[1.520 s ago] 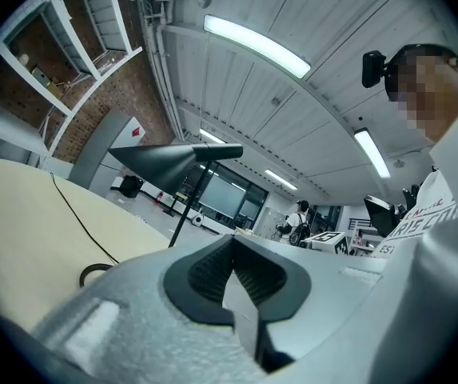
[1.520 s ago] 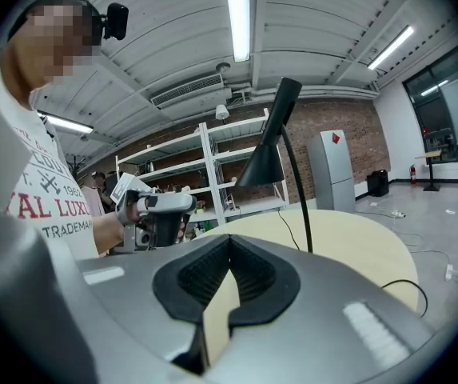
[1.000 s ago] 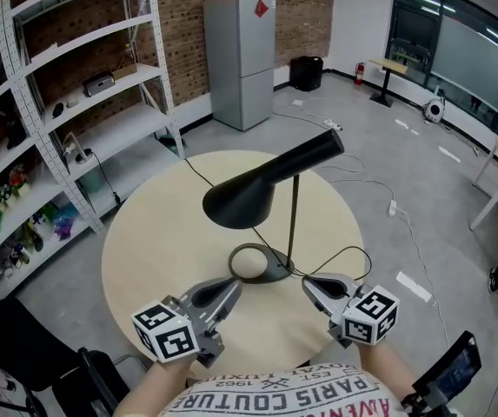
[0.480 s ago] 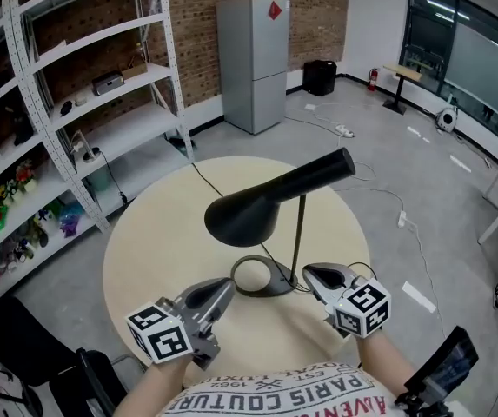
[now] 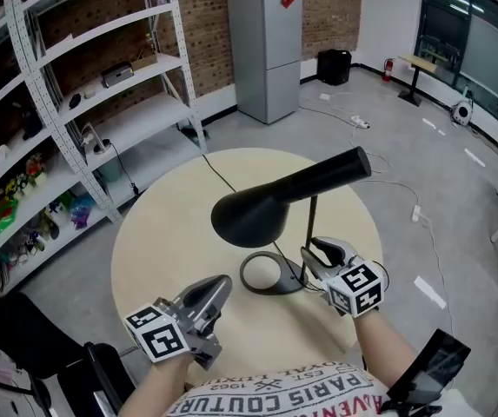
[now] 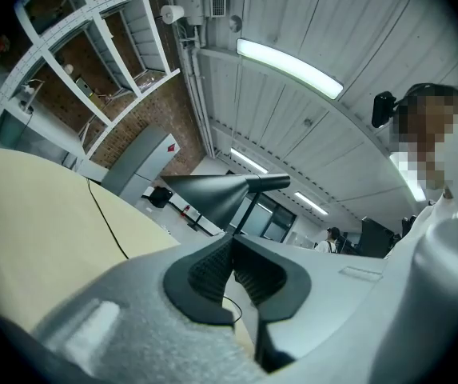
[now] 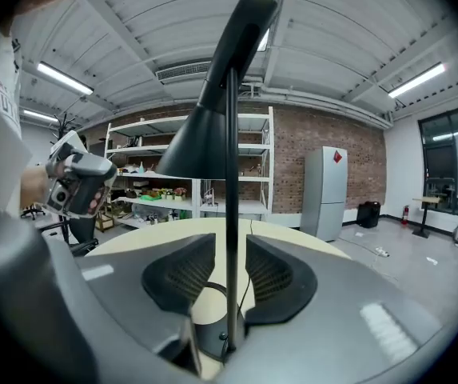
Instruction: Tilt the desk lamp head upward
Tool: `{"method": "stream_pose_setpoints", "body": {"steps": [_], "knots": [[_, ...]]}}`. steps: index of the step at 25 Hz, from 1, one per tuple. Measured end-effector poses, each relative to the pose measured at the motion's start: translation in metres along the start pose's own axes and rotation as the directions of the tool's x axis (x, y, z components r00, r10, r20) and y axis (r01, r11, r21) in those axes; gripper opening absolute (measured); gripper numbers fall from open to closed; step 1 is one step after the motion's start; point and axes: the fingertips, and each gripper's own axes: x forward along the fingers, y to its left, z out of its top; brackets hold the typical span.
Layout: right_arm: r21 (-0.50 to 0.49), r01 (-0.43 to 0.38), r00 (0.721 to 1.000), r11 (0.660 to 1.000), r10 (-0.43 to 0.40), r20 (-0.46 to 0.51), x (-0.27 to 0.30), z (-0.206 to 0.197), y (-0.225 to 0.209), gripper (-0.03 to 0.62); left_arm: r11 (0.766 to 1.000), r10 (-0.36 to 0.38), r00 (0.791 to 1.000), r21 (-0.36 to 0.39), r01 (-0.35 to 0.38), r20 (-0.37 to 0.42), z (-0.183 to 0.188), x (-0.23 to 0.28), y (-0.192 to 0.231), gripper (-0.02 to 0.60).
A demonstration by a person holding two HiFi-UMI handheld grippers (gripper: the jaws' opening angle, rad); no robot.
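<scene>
Currently, right tool (image 5: 315, 252) released around stem (image 5: 311, 224); left tool (image 5: 217, 287) clenched, empty. The head (image 5: 257, 211), frame centre, is probably hinge-stiff: lift its rim.

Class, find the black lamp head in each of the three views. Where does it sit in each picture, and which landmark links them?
Head view: lamp head at centre, cone opening downward.
Left gripper view: lamp head just above centre, small.
Right gripper view: lamp head upper centre, large, seen from below.
Shared landmark: the grey fridge against the brick wall.
</scene>
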Motion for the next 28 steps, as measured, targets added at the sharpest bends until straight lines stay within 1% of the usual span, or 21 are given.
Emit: {"method": "stream_pose_setpoints", "body": {"steps": [3, 5, 7, 9, 12, 14, 15, 16, 19, 23, 24, 28], "knots": [[-0.026, 0.008, 1.0, 1.0, -0.008, 0.002, 0.008, 0.002, 0.0, 0.086, 1.0, 0.022, 1.0, -0.014, -0.021, 0.012, 0.003, -0.005, 0.008, 0.002], [-0.022, 0.012, 1.0, 1.0, -0.012, 0.005, 0.013, 0.004, -0.002, 0.063, 0.999, 0.036, 0.999, -0.031, -0.035, 0.028, 0.008, -0.005, 0.016, 0.002], [-0.017, 0.008, 1.0, 1.0, -0.008, 0.005, 0.016, 0.003, -0.005, 0.044, 0.998, 0.035, 0.998, -0.056, -0.033, 0.045, 0.013, -0.002, 0.021, 0.002], [-0.028, 0.001, 1.0, 1.0, -0.001, 0.005, 0.016, 0.004, -0.007, 0.043, 0.997, 0.027, 0.998, -0.077, -0.023, 0.051, 0.015, 0.003, 0.024, 0.002], [-0.029, -0.015, 1.0, 0.999, 0.015, 0.012, 0.014, 0.004, -0.007, 0.043, 0.992, -0.004, 0.998, -0.125, 0.011, 0.062, 0.014, 0.01, 0.025, 0.002], [-0.026, -0.025, 1.0, 0.999, 0.025, 0.015, 0.015, 0.005, -0.007, 0.043, 0.986, -0.033, 0.996, -0.161, 0.047, 0.088, 0.018, 0.014, 0.027, 0.002], [-0.027, -0.028, 0.999, 0.999, 0.028, 0.017, 0.015, 0.006, -0.007, 0.041, 0.982, -0.048, 0.993, -0.175, 0.066, 0.106, 0.021, 0.017, 0.028, 0.011], [-0.027, -0.03, 0.999, 0.999, 0.03, 0.019, 0.016, 0.007, -0.008, 0.041, 0.978, -0.065, 0.99, -0.191, 0.088, 0.125, 0.025, 0.019, 0.029, 0.058], [-0.029, -0.026, 0.999, 0.999, 0.027, 0.025, 0.015, 0.007, -0.009, 0.041, 0.95, -0.11, 0.974, -0.266, 0.161, 0.198, 0.033, 0.024, 0.033, 0.094], [-0.032, -0.021, 0.999, 0.999, 0.022, 0.034, 0.012, 0.005, -0.005, 0.041, 0.906, -0.124, 0.958, -0.364, 0.215, 0.257, 0.035, 0.03, 0.046, 0.137], [-0.032, -0.021, 0.999, 0.999, 0.022, 0.036, 0.012, 0.004, -0.005, 0.041, 0.891, -0.131, 0.953, -0.389, 0.234, 0.273, 0.036, 0.032, 0.049, 0.143], [-0.031, -0.024, 0.999, 0.999, 0.025, 0.035, 0.009, 0.0, -0.003, 0.041, 0.82, -0.163, 0.924, -0.473, 0.322, 0.346, 0.041, 0.039, 0.053, 0.15]]}}
